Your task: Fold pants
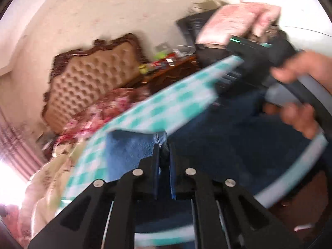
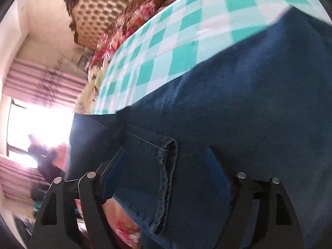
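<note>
Dark blue jeans lie on a bed under a teal-and-white checked sheet. In the left wrist view my left gripper is shut on a fold of the jeans, its lighter inner side showing. The other hand-held gripper shows at upper right with the person's hand on it. In the right wrist view my right gripper stands open, its fingers far apart, with a hemmed jeans edge lying between them.
A tufted brown headboard and a floral quilt are at the bed's head. A wooden bedside table holds small items. A pink towel sits on dark luggage. Pink curtains and a bright window are at left.
</note>
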`<state>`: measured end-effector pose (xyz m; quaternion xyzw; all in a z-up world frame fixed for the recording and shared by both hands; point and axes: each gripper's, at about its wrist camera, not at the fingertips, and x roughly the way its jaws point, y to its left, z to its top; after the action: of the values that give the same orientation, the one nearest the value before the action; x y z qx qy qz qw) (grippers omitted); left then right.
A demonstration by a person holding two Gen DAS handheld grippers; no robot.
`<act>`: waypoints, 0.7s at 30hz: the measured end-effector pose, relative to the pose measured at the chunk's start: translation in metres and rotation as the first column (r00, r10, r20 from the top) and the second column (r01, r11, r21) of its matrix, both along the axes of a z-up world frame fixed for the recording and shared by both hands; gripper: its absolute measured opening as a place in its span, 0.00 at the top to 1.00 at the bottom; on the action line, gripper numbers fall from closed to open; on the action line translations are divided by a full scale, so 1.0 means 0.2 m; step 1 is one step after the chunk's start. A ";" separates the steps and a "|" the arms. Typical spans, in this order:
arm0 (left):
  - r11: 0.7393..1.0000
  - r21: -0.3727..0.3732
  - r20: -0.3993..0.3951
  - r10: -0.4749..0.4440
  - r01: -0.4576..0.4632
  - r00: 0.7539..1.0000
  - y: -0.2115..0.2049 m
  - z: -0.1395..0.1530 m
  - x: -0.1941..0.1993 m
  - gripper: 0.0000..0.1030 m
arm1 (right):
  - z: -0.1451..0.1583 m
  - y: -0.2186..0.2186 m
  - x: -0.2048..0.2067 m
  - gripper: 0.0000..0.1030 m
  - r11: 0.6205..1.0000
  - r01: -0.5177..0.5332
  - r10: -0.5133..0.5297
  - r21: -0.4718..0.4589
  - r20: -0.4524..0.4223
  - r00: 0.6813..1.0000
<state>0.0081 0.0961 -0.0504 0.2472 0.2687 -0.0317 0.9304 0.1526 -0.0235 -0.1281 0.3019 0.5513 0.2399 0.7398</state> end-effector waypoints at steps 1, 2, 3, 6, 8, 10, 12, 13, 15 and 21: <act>0.999 -0.015 -0.063 -0.034 0.033 0.997 -0.06 -0.10 0.01 0.92 | 0.00 -0.01 -0.01 0.26 1.000 0.002 -0.002 0.014 -0.003 1.000; 0.999 0.002 -0.087 -0.044 0.044 0.995 -0.09 -0.15 0.02 0.92 | 0.00 -0.02 -0.02 0.26 1.000 0.002 -0.002 0.018 -0.007 1.000; 0.999 0.015 -0.096 -0.041 0.043 0.995 -0.10 -0.19 0.02 0.91 | 0.00 -0.02 -0.02 0.26 1.000 0.000 0.000 0.011 -0.006 1.000; 0.987 -0.147 -0.050 0.065 -0.072 0.997 0.12 -0.03 0.07 0.92 | 0.02 -0.02 -0.02 0.26 1.000 -0.018 0.018 -0.023 0.003 1.000; 0.973 -0.183 0.016 0.147 -0.142 0.989 0.31 0.11 0.10 0.92 | 0.03 0.00 -0.02 0.26 0.999 -0.022 0.023 -0.042 0.005 1.000; 0.925 -0.281 0.045 0.278 -0.255 0.960 0.61 0.26 0.15 0.92 | 0.05 0.05 -0.02 0.26 0.993 -0.046 0.048 -0.105 0.021 0.999; 0.793 -0.454 0.010 0.460 -0.406 0.888 1.03 0.35 0.15 0.92 | 0.07 0.12 -0.01 0.26 0.983 -0.083 0.090 -0.163 0.035 0.995; 0.725 -0.508 -0.023 0.529 -0.465 0.849 1.20 0.35 0.14 0.92 | 0.07 0.14 -0.01 0.26 0.979 -0.103 0.111 -0.177 0.036 0.993; 0.584 -0.570 -0.139 0.625 -0.578 0.768 1.51 0.25 0.13 0.92 | 0.07 0.21 0.01 0.26 0.969 -0.138 0.148 -0.203 0.037 0.988; 0.387 -0.634 -0.359 0.619 -0.669 0.698 1.95 -0.14 0.12 0.92 | 0.07 0.34 0.06 0.28 0.932 -0.180 0.204 -0.315 0.046 0.978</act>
<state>0.0326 0.4857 -0.0784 -0.2675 0.3361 0.2196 0.8759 0.1649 0.0451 -0.1131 0.1175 0.5798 0.2331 0.7718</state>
